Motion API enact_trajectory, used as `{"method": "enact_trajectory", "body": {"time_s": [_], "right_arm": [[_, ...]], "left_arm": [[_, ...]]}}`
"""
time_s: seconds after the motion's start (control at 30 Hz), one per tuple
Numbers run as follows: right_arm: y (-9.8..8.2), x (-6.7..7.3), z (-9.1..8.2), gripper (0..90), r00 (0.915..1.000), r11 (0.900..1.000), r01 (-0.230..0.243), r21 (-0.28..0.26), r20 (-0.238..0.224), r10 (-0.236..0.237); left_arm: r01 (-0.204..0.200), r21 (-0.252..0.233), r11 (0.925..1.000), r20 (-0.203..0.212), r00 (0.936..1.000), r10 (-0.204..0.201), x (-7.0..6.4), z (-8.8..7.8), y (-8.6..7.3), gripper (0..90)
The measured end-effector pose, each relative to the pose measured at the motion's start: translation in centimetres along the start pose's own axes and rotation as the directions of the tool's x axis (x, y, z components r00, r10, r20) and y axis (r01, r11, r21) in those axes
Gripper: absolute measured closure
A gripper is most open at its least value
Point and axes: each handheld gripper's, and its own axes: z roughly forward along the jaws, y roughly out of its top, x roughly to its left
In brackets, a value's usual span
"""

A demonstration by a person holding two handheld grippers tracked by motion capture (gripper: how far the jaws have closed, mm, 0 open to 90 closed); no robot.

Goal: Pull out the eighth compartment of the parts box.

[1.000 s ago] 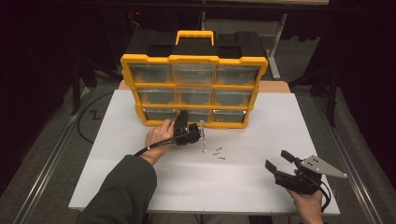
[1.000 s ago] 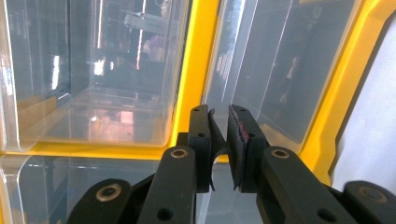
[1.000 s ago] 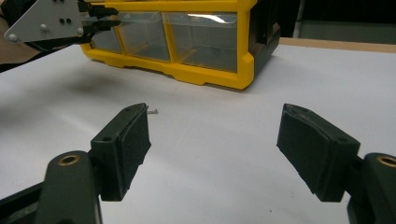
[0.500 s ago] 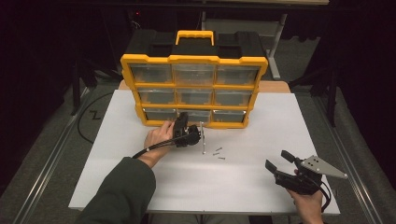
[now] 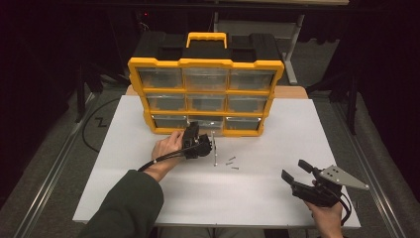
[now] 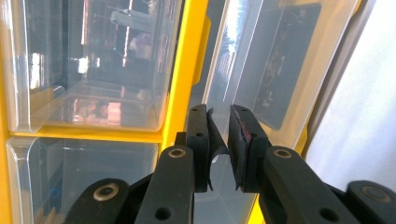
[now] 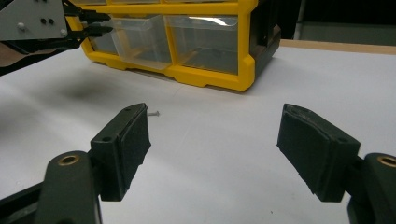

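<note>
The drawer cabinet (image 5: 205, 94), yellow-framed with clear drawers, is stood upright at the far edge of the desk (image 5: 277, 198), near its middle, so that the drawer fronts face the person. The bottom middle drawer (image 5: 205, 121) is the one being worked: in the left gripper view its clear pull tab (image 6: 215, 140) is seen between the pads of the left tool (image 6: 219, 147), whose jaws are nearly closed and appear pinched on the tab, though a thin gap beside one pad leaves firm contact uncertain. In the right gripper view that drawer (image 7: 140, 39) is seen standing proud of its neighbours, judged partly drawn out. The grip on the tab is presumably taken because the drawer offers no other purchase. A few small screws (image 5: 230, 162) are left loose on the desk just in front of the cabinet, probably awaiting sorting into the drawer. The left hand (image 5: 168, 148) is laid low on the desk, forearm angled in from the near edge, tool pointed level at the cabinet. The right tool (image 5: 302, 178) is held idle near the near right corner, jaws spread wide and empty, aimed towards the cabinet.
</note>
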Motion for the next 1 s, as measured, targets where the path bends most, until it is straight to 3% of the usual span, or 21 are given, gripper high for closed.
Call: {"method": "enact_trajectory", "body": {"time_s": [0.5, 0.57, 0.67, 0.73, 0.77, 0.8, 0.93, 1.0], "right_arm": [[0.0, 0.0, 0.1, 26.8, 1.0000, 1.000, 0.004, 0.006, -0.001, -0.004], [0.0, 0.0, 0.1, 26.8, 1.0000, 1.000, 0.002, 0.007, 0.000, -0.002], [0.0, 0.0, 0.1, 26.8, 1.0000, 1.000, 0.004, 0.007, 0.000, -0.004], [-0.1, 0.0, 0.1, 26.9, 1.0000, 1.000, 0.004, 0.011, -0.007, -0.004], [0.0, 0.0, 0.1, 26.8, 1.0000, 1.000, 0.005, 0.011, -0.006, -0.005], [0.0, 0.0, 0.1, 26.8, 1.0000, 1.000, 0.004, 0.012, -0.007, -0.004], [0.0, 0.0, 0.1, 26.8, 1.0000, 1.000, 0.003, 0.008, -0.004, -0.003], [0.0, 0.0, 0.1, 26.9, 1.0000, 1.000, 0.001, 0.008, -0.003, -0.001]], "left_arm": [[0.047, -0.017, 0.9987, 0.091, 0.9948, -0.046, 1.5, 0.2, -0.5, 70.7], [0.079, -0.036, 0.9963, 0.146, 0.9867, -0.073, 2.1, 0.2, -0.6, 69.0], [0.096, -0.039, 0.9946, 0.169, 0.9817, -0.088, 2.4, 0.3, -0.7, 67.4], [0.132, -0.039, 0.9905, 0.218, 0.9684, -0.120, 3.1, 0.5, -1.0, 66.3], [0.136, -0.039, 0.9900, 0.231, 0.9652, -0.123, 3.2, 0.6, -1.0, 66.1], [0.157, -0.042, 0.9867, 0.257, 0.9559, -0.141, 3.4, 0.7, -1.1, 66.1], [0.194, -0.039, 0.9802, 0.299, 0.9381, -0.174, 4.0, 1.0, -1.2, 65.1], [0.226, -0.041, 0.9732, 0.326, 0.9236, -0.201, 4.2, 1.2, -1.3, 64.4]]}}
